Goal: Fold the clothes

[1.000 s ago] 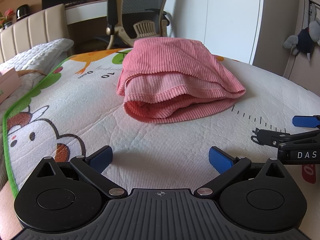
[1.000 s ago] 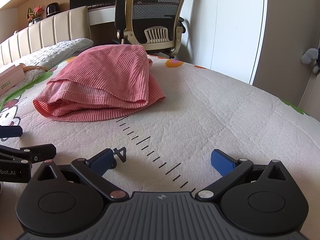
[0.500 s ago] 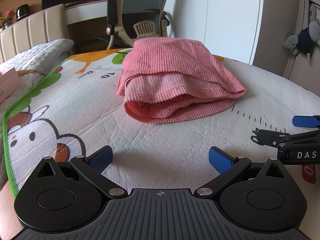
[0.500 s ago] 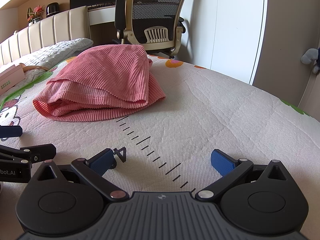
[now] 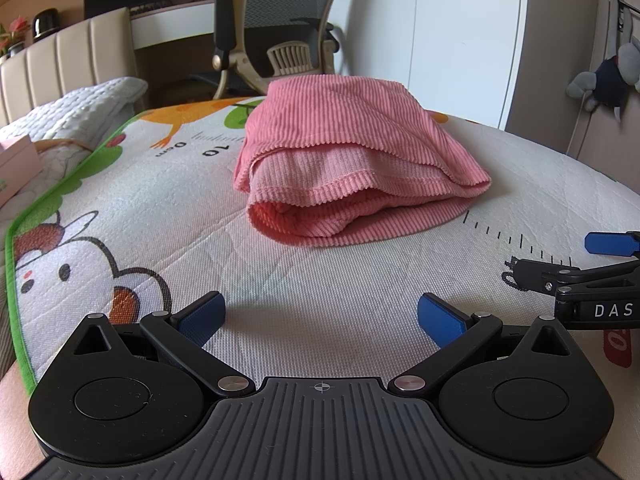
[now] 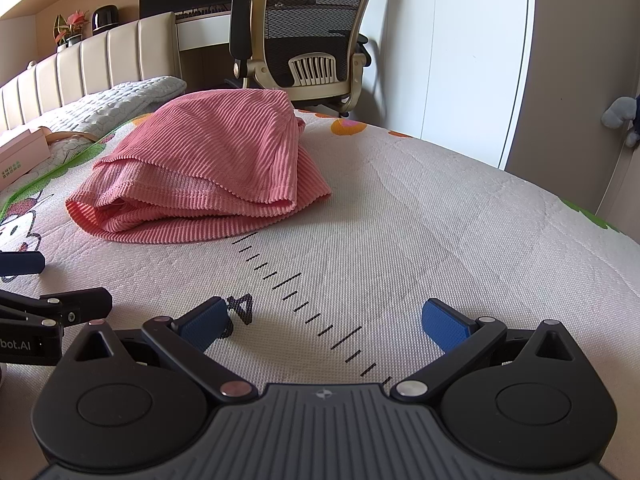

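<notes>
Pink ribbed garment folded in a heap on printed mat, before office chair. Nearer than garment, left gripper and right gripper spread wide, empty, well apart from it.

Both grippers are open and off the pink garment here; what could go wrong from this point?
1. The pink garment lies in loose stacked layers with an open front edge; a pinch there may catch only one layer and undo the fold.
2. The left gripper and right gripper sit close side by side, so reaching forward together may make them collide.
</notes>
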